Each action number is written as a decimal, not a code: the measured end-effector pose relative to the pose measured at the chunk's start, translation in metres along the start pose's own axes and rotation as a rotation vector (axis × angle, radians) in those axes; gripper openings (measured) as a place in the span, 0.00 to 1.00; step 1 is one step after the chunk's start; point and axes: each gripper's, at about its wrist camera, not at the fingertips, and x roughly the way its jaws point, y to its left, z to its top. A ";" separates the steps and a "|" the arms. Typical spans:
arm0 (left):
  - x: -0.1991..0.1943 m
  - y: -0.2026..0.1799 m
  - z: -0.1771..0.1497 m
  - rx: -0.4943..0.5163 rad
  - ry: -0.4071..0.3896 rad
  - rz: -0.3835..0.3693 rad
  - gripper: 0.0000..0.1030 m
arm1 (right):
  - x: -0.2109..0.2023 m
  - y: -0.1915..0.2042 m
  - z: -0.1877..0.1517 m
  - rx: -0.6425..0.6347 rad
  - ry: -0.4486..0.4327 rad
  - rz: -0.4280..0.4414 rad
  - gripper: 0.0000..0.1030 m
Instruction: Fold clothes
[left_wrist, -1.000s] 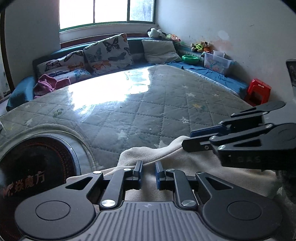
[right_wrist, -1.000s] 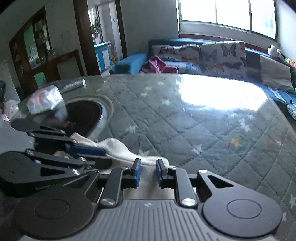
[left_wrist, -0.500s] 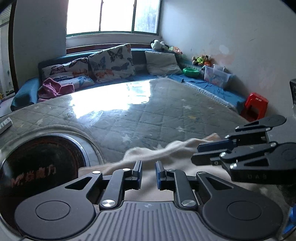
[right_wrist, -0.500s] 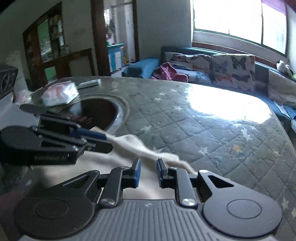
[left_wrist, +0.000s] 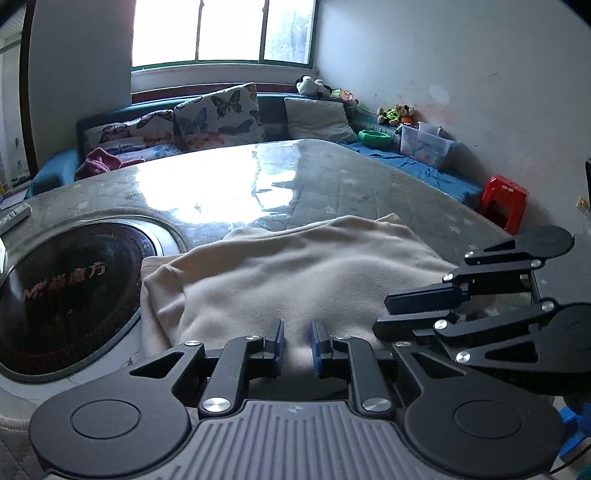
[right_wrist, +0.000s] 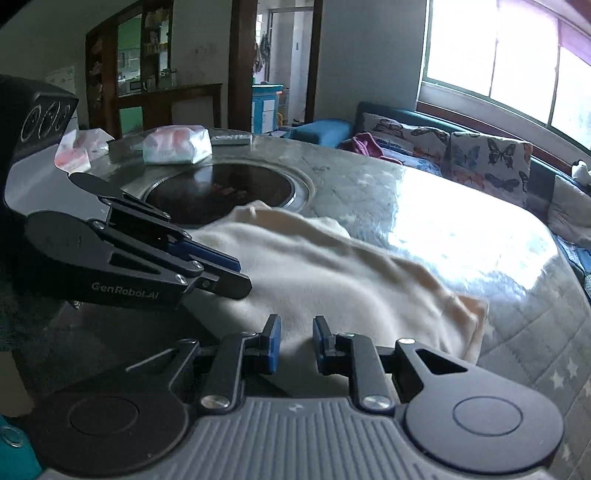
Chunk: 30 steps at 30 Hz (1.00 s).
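Observation:
A cream garment (left_wrist: 295, 280) lies spread and rumpled on the quilted table top; it also shows in the right wrist view (right_wrist: 332, 280). My left gripper (left_wrist: 297, 341) is at the garment's near edge, its jaws narrowly apart with cream cloth between the blue pads. My right gripper (right_wrist: 296, 341) is at the same near edge, a little to the right, also with cloth between its pads. Each gripper shows in the other's view: the right gripper (left_wrist: 384, 314) and the left gripper (right_wrist: 242, 275), both nearly closed.
A round black inset hob (left_wrist: 66, 295) sits in the table left of the garment. Tissue packs (right_wrist: 177, 144) lie at the far left of the table. A red stool (left_wrist: 504, 201) stands by the wall. A cushioned sofa (left_wrist: 218, 118) runs behind the table.
Both grippers have drawn back toward me and risen, pulling the garment's near edge along. Much more of the cream cloth now shows, spread out in front of them.

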 end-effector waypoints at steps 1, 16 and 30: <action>0.000 0.001 -0.001 -0.003 -0.001 0.000 0.19 | 0.000 0.000 -0.002 0.009 -0.005 0.001 0.17; -0.004 -0.004 -0.011 -0.017 0.000 -0.031 0.19 | -0.030 -0.036 -0.024 0.119 -0.006 -0.059 0.21; -0.018 0.007 -0.015 -0.058 -0.018 -0.012 0.22 | -0.040 -0.055 -0.028 0.168 0.009 -0.066 0.21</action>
